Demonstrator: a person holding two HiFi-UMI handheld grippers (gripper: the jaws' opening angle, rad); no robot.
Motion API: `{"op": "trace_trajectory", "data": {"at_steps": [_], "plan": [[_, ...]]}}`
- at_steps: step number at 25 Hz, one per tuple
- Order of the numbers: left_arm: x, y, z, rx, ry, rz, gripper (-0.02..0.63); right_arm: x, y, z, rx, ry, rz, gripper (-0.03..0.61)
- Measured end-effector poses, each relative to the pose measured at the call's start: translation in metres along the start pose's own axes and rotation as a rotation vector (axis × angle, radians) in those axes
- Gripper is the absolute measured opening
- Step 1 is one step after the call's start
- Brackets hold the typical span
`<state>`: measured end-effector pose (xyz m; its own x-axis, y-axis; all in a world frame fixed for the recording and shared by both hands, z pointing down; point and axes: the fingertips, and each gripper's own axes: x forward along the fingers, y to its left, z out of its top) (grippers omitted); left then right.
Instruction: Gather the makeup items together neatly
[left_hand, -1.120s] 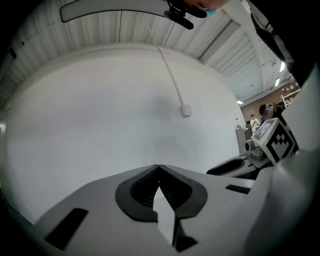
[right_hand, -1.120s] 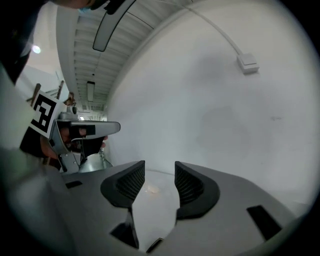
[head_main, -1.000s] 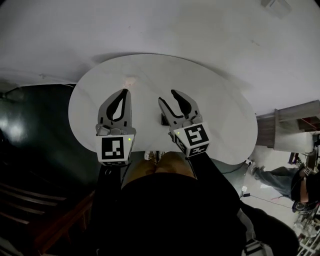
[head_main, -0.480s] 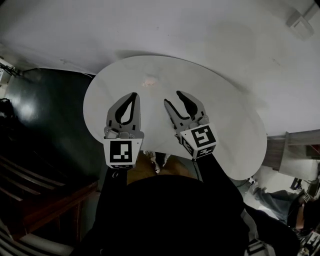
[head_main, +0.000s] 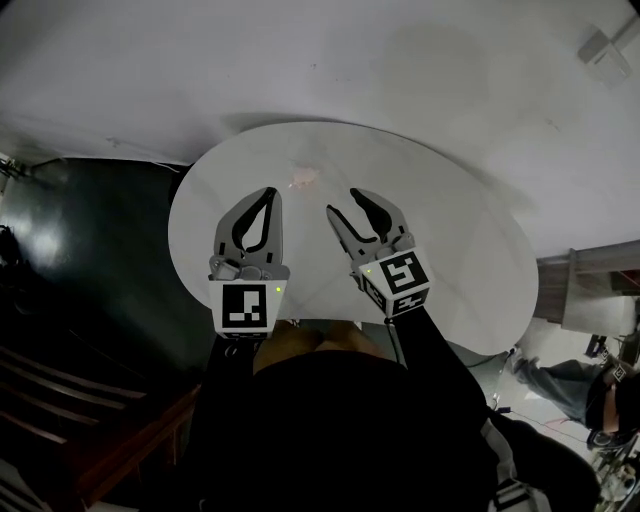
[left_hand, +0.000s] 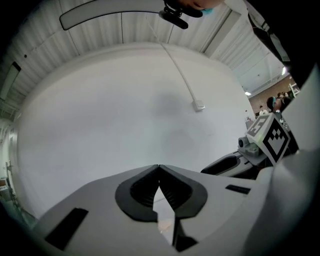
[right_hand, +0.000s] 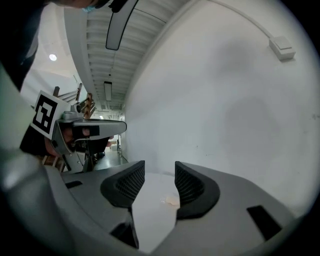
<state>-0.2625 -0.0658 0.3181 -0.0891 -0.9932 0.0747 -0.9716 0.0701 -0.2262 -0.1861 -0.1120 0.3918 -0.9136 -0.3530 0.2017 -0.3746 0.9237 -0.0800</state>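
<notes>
A small pale pink makeup item (head_main: 303, 180) lies on the far part of the round white table (head_main: 450, 250). It also shows on the tabletop between the right jaws, well ahead of them (right_hand: 171, 201). My left gripper (head_main: 270, 192) hovers over the table just left of and nearer than the item; its jaws (left_hand: 159, 167) meet at the tips with nothing in them. My right gripper (head_main: 343, 202) hovers beside it on the right, open and empty (right_hand: 160, 175). Each gripper shows in the other's view: right (left_hand: 225, 164), left (right_hand: 97, 127).
A white wall rises close behind the table, with a cable and small box (left_hand: 199, 105) on it. Dark floor (head_main: 90, 260) lies to the left. A wooden shelf (head_main: 590, 270) and a person (head_main: 610, 385) are at the right.
Both grippers have slid sideways over the table, and the right one now sits closer to the pink item. Their jaws stand as before. A dark shape seen under the right gripper earlier no longer shows.
</notes>
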Motion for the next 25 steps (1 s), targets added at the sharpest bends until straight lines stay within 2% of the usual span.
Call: {"op": "trace_trajectory", "data": {"at_steps": [5, 10, 16, 19, 25], "plan": [[0.019, 0.027, -0.008, -0.050, -0.005, -0.075, 0.017, 0.037, 0.008, -0.014, -0.056, 0.096, 0.025, 0.202], [0.031, 0.046, -0.017, -0.066, -0.008, -0.132, 0.017, 0.080, 0.013, -0.034, -0.197, 0.234, 0.077, 0.209], [0.030, 0.062, -0.034, -0.096, 0.004, -0.174, 0.017, 0.126, 0.019, -0.080, -0.366, 0.448, 0.211, 0.213], [0.028, 0.073, -0.039, -0.105, 0.005, -0.182, 0.017, 0.144, 0.018, -0.111, -0.477, 0.567, 0.262, 0.216], [0.015, 0.097, -0.059, -0.127, 0.026, -0.176, 0.017, 0.164, -0.004, -0.160, -0.764, 0.777, 0.353, 0.216]]}}
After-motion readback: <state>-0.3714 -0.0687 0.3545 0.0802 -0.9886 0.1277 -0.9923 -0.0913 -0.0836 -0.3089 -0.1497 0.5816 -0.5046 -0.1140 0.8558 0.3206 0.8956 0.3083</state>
